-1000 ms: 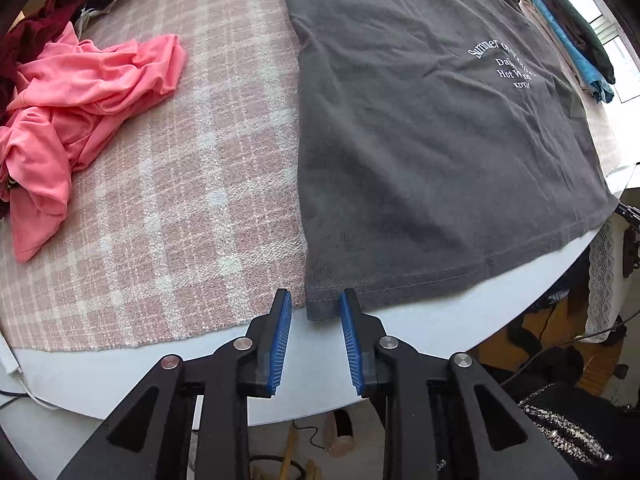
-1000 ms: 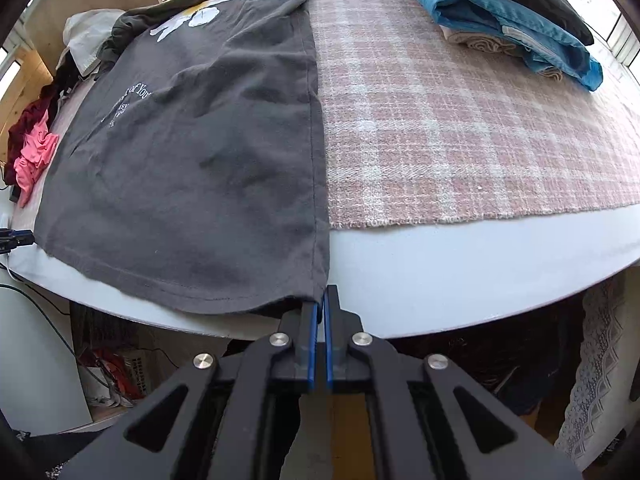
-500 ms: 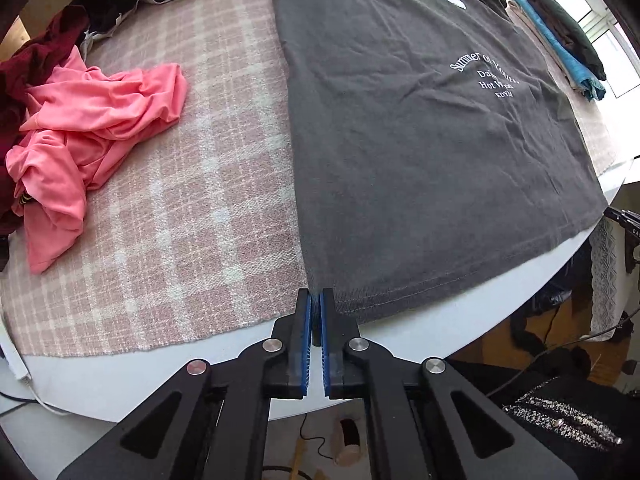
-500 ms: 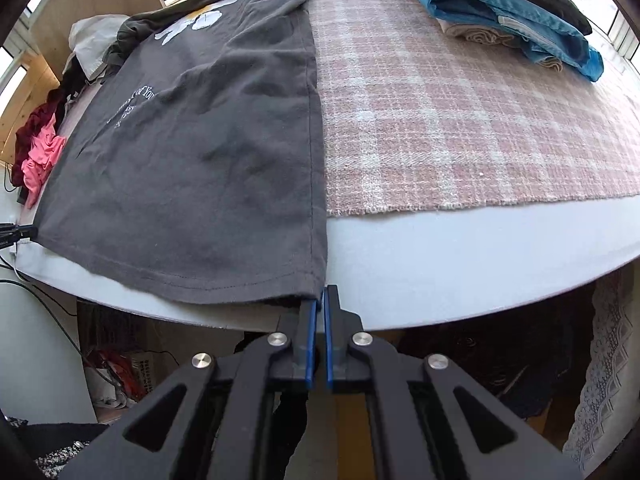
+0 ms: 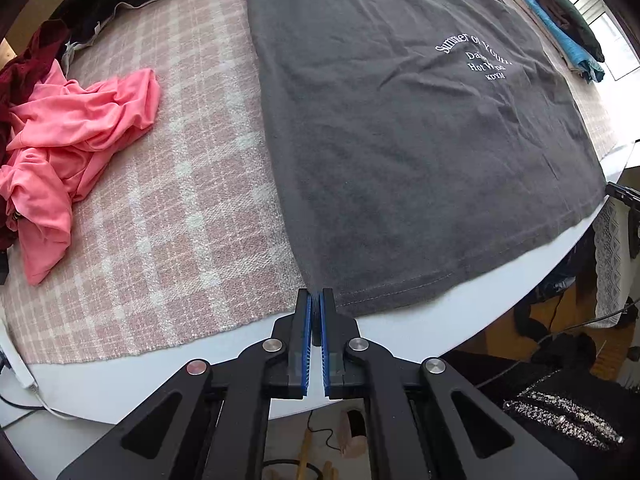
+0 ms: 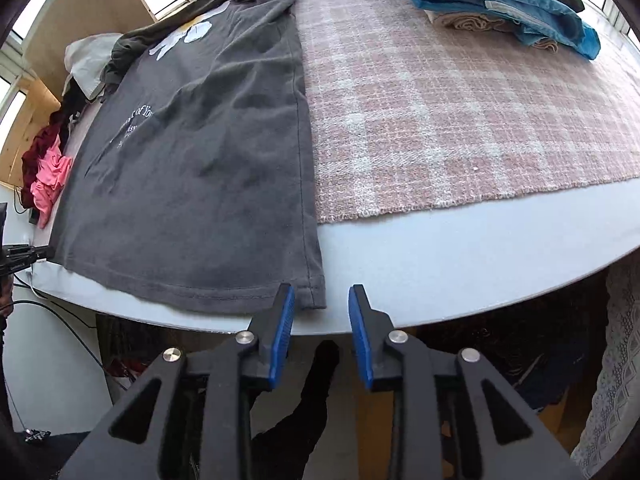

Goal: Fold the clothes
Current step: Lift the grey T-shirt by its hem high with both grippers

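A dark grey T-shirt [image 5: 420, 152] is spread flat along the counter's [image 6: 460, 256] near edge. One hem corner is clamped between the left gripper's [image 5: 316, 300] closed fingers. The right gripper's [image 6: 322, 300] fingers have just been opened; the other hem corner lies free between them.

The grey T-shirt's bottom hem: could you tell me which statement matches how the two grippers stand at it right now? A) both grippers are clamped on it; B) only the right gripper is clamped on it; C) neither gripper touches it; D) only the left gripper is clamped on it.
D: the left gripper pinches the grey T-shirt at its hem corner, while the right gripper has just been opening, its pads clear of the cloth.
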{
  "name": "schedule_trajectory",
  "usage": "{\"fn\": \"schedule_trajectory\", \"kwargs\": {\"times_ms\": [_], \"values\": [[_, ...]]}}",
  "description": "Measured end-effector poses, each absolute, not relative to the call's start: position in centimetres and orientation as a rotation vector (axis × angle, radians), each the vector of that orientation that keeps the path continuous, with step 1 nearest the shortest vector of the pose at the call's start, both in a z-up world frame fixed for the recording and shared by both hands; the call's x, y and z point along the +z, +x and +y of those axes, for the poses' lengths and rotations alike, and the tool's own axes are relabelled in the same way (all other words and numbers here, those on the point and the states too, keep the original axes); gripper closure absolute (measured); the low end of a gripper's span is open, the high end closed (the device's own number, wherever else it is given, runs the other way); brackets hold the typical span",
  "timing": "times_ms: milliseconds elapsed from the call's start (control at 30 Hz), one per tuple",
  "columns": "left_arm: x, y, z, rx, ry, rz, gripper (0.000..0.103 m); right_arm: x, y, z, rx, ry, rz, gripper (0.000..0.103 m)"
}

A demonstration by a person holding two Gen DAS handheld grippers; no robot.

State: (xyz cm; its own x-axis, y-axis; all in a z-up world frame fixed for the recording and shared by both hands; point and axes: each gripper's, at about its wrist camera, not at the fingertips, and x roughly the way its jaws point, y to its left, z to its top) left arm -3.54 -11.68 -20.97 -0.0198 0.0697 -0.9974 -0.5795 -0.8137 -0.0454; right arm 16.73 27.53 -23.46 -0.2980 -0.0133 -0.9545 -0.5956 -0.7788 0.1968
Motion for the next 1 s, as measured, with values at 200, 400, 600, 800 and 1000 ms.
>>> {"fn": "schedule_trajectory", "kwargs": {"times_ms": [200,400,600,800,1000], "values": [[-19.9,-1.6,-10.5,1.895,-1.789,0.53,0.1,-24.0,14.0,26.1,2.174,-1.688,0.601,0.088],[-15.2,-4.4,-8.2,2.012,-1.693,0.501,0.1,-17.4,15.5,28.9,2.352,-1.466,0.845,0.096],[-19.3,-7.5,-11.6,1.935,-1.753,0.455,0.1,-20.0,17.3,30.8,2.231,-1.362,1.115,0.096],[-17.5,-9.6,-12.6,1.97,-1.775,0.279,0.1,-20.0,16.7,30.9,2.285,-1.362,1.262,0.096],[-12.3,-19.0,-10.8,2.077,-1.653,0.169,0.1,-15.7,12.2,36.0,2.353,-1.148,1.362,0.096]]}}
